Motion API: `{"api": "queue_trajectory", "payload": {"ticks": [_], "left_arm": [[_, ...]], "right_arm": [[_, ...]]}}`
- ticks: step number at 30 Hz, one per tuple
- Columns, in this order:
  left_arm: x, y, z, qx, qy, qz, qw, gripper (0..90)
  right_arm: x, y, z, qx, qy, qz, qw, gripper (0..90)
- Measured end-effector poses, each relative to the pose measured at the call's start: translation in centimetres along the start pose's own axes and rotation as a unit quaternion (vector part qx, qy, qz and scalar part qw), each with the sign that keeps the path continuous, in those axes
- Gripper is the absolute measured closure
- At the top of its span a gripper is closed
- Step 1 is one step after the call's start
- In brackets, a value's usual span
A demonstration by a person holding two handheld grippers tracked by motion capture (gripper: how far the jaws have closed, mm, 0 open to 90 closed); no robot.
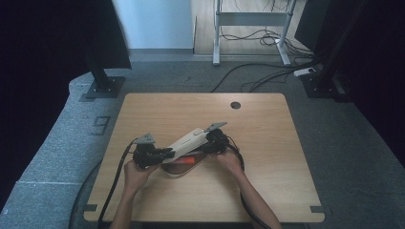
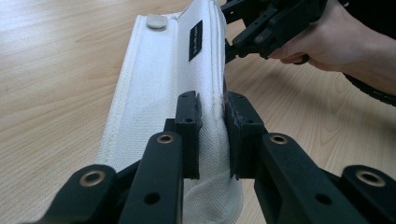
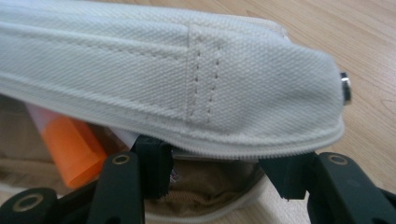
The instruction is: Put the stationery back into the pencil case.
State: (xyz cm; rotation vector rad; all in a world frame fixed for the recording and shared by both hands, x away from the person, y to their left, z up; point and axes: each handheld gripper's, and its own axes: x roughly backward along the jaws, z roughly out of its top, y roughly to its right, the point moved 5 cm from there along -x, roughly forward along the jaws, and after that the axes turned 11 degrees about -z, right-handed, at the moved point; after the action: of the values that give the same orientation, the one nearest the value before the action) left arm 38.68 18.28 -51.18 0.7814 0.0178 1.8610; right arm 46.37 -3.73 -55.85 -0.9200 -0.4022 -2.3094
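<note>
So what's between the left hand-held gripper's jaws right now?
A fold of the white canvas pouch, pinched in the left hand-held gripper, seen in the left gripper view.

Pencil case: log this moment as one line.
left gripper: shut on pencil case edge | right gripper: at zip opening, grip unclear | orange item inside | table

A light wooden table (image 1: 267, 143) stands on grey carpet (image 1: 344, 143). At twelve o'clock, a metal desk frame (image 1: 248, 28) with loose cables (image 1: 267, 71); dark curtains at both sides.
</note>
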Motion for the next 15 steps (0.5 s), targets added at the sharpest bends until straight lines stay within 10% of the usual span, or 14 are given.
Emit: {"api": "queue_trajectory", "payload": {"ticks": [15], "left_arm": [[-0.1,0.0,0.0,0.0,0.0,-0.004,1.0,76.6]], "right_arm": [[-1.7,-0.4,0.4,0.004,-0.006,-0.01,0.9999,46.4]]}}
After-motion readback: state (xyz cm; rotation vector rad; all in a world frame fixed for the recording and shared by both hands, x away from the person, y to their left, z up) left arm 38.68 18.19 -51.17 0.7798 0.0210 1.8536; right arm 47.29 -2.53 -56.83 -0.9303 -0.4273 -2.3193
